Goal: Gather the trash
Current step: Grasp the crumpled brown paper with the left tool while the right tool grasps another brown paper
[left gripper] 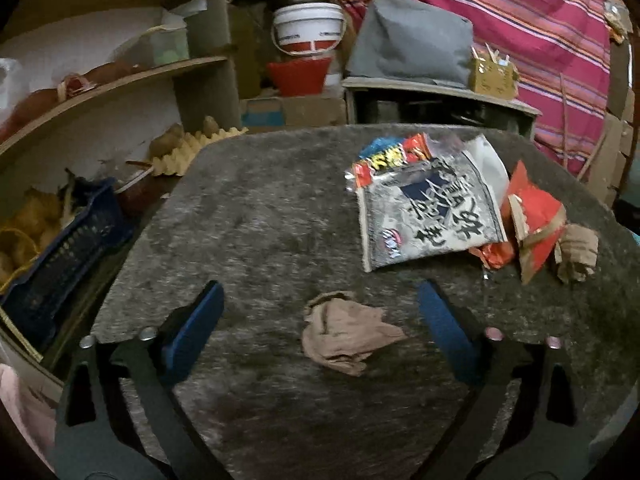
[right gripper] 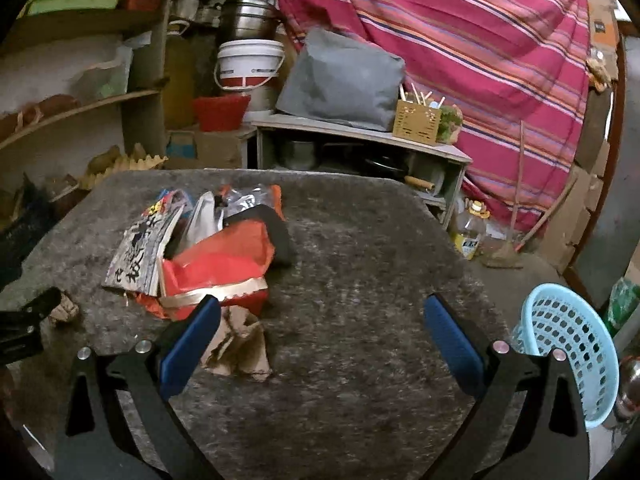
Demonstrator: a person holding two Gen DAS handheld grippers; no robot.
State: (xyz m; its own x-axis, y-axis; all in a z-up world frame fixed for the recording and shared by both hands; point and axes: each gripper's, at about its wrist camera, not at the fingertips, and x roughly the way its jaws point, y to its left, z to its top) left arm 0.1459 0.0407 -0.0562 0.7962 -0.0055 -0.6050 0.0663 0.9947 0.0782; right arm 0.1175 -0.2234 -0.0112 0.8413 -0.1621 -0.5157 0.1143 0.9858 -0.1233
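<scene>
While both grippers hang over the grey felt-covered table [left gripper: 260, 220], neither one holds anything. The left gripper [left gripper: 320, 312] has its blue-padded jaws spread wide, and a crumpled tan wad of paper [left gripper: 344, 334] lies on the felt between them, clear of both pads. Beyond it, toward the far right of the table in the left wrist view, sits the main heap of trash: a grey printed snack bag [left gripper: 432, 208], a red wrapper with gold trim [left gripper: 534, 218] touching its right edge, and a second scrap of crumpled brown paper [left gripper: 576, 252] just beside that.

The right gripper [right gripper: 322, 316] also has its jaws standing wide apart. The brown paper scrap [right gripper: 240, 346] lies just inside its left finger (partly hidden behind the blue pad), with the red wrapper [right gripper: 216, 268] directly beyond it and the snack bag [right gripper: 140, 248] leaning at the heap's left. A dark finger of the left gripper [right gripper: 36, 308] shows at the left edge, next to the tan wad [right gripper: 64, 310]. A light blue perforated basket [right gripper: 568, 344] stands off the table's right edge, well apart from the heap.
</scene>
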